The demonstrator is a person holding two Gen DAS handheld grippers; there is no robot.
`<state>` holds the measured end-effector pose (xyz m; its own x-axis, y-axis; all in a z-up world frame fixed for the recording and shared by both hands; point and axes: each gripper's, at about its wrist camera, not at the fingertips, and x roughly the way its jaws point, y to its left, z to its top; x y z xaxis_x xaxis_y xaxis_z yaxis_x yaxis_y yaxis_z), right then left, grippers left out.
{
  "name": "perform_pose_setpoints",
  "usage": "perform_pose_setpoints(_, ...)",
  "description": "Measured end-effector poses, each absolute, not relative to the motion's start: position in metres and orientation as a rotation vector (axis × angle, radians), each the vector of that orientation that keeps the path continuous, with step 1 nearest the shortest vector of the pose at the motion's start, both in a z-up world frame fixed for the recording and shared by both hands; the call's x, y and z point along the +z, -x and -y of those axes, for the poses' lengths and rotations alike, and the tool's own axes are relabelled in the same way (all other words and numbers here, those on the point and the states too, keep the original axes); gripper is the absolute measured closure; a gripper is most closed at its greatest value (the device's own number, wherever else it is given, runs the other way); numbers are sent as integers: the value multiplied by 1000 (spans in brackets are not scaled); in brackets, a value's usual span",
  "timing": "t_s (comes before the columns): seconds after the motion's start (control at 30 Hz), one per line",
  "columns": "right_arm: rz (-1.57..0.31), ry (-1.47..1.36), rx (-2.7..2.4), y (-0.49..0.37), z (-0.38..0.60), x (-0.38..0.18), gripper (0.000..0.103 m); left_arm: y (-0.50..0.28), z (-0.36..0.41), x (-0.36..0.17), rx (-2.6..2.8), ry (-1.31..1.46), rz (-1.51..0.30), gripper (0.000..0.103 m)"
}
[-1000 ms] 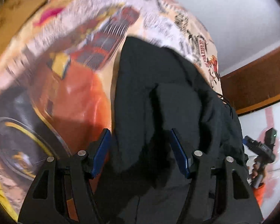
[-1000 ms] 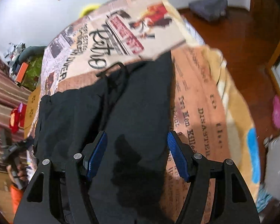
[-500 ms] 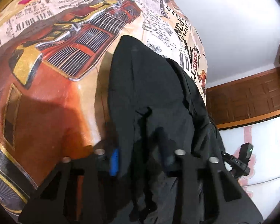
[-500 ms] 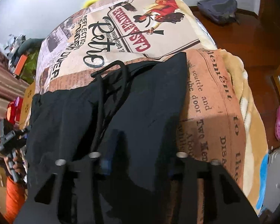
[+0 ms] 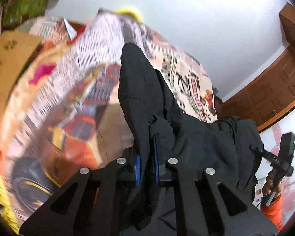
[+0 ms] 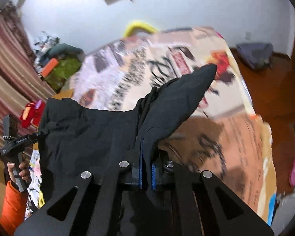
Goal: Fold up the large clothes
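Both grippers have gone from spread to clamped on the black garment (image 5: 145, 98), now lifted off the printed bedspread (image 5: 72, 98). Left gripper (image 5: 146, 165) pinches one edge, right gripper (image 6: 146, 174) another. Only the right view shows the striped curtain (image 6: 7, 74); only the left, wood panelling (image 5: 275, 90).

Bedspread (image 5: 72, 90) print motion-blurred; garment (image 6: 92, 129) bottom cropped.

Soft, even indoor light. The printed newspaper-pattern bedspread (image 5: 72, 98) is smeared by motion blur in both views; fisheye bending and dark vignetting mark the edges.
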<state>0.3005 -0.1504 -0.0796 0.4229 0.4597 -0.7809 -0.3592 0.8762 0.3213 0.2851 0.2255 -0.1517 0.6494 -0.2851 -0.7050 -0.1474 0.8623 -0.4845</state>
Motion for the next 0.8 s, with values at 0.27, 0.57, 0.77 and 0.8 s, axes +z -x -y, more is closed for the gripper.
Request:
perform_pose_setpoints(0.27,-1004,-54,482,-346,112,-98,97,-302,-252,-148,11,448,-870,93)
perform_pose_setpoints(0.57,-1049,60,372,-366,119,-140,95,-318,-256,-190,112,303,-940,91)
perform_pose_setpoints(0.77,-1062,69,334,-359,131,-143,92,-313,-251,-193,198,224,-973,88)
perform_pose_setpoints(0.8,-1063,78,324,-357,131,-142,91,-310,-249,-191,213,193,-975,88)
